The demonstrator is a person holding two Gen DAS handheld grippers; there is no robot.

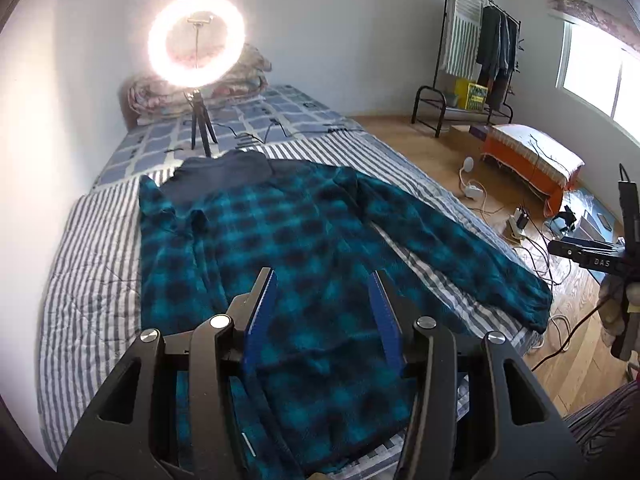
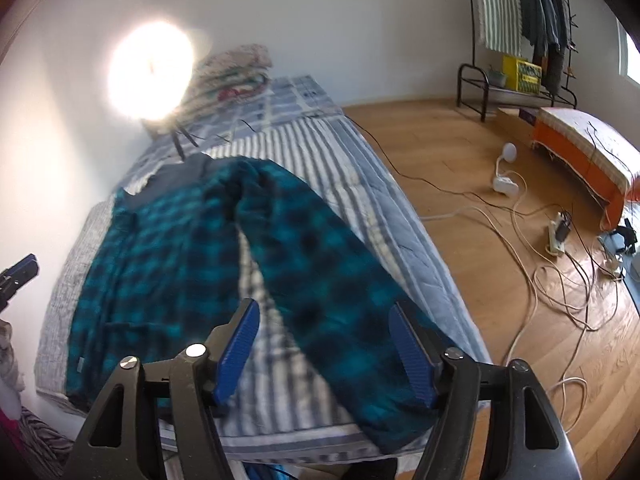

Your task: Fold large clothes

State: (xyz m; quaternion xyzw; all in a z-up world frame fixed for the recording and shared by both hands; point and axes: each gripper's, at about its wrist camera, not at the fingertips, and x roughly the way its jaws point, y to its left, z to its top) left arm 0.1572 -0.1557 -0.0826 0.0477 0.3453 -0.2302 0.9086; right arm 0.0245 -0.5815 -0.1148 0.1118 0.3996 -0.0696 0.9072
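Observation:
A large teal-and-black plaid fleece jacket point(image 1: 288, 248) with a dark grey hood lies flat on the striped bed point(image 1: 92, 280). Its right sleeve point(image 1: 460, 240) stretches toward the bed's right edge; the left sleeve is folded in over the body. My left gripper point(image 1: 322, 304) is open and empty above the jacket's lower body. My right gripper point(image 2: 326, 340) is open and empty, hovering over the right sleeve point(image 2: 320, 272) near its cuff. The right gripper also shows at the edge of the left wrist view point(image 1: 600, 256).
A lit ring light on a tripod point(image 1: 196, 52) stands on the bed beyond the hood. Folded quilts point(image 1: 224, 84) lie at the headboard. Cables and power strips point(image 2: 556, 236) litter the wooden floor on the right. A clothes rack point(image 1: 480, 52) and orange bench point(image 1: 528, 160) stand farther off.

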